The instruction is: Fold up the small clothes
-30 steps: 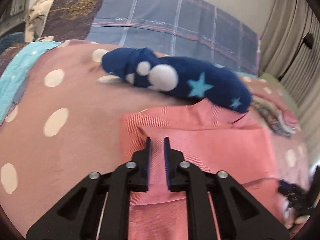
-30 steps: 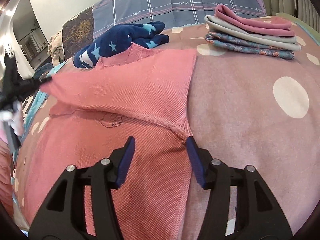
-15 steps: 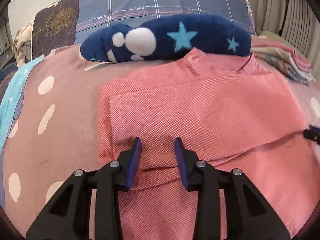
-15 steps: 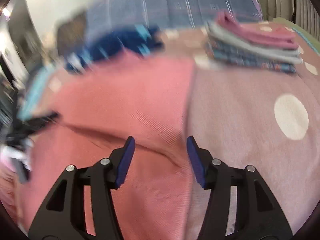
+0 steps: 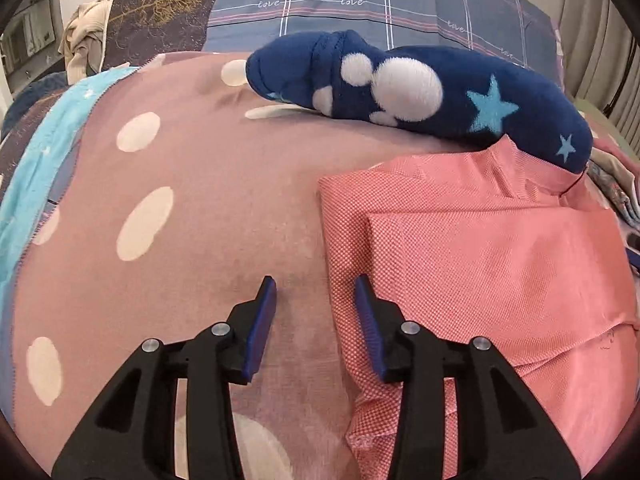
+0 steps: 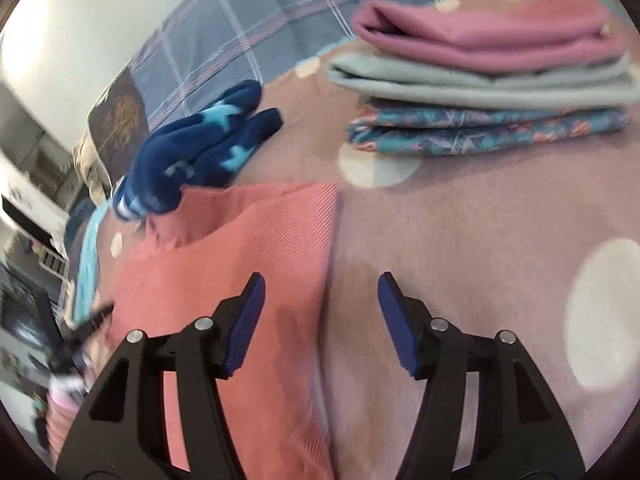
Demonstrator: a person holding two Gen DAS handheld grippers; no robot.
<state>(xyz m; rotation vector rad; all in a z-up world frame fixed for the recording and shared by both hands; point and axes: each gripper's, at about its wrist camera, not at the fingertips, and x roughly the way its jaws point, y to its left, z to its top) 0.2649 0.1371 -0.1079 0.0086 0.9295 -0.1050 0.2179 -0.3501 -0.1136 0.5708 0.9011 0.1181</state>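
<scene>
On the dusty-pink, white-spotted bedspread (image 5: 168,168) lies the coral-pink shirt (image 5: 480,264), its side folded in across the body so a straight edge runs down the cloth (the collar points toward the pillows). A navy plush garment with stars and white dots (image 5: 420,92) lies just beyond the collar, touching it.

The left gripper (image 5: 316,308) hangs over the shirt's left edge with its jaws parted; they have just been opening, and nothing is clamped. One blue pad sits over bare bedspread, the other over the shirt's edge.

The right gripper (image 6: 320,308) straddles the shirt's (image 6: 240,264) opposite edge, jaws standing wide and having just been opening further, holding nothing; that view is smeared with blur. The fold edge runs between its fingers, with bedspread (image 6: 460,240) on the far side.

Beyond it, apart from the shirt, a stack of folded clothes (image 6: 488,84) rests on the bedspread: pink on top, pale grey-green under it, patterned teal at the bottom. A blue checked pillow (image 5: 380,4) lies behind.
</scene>
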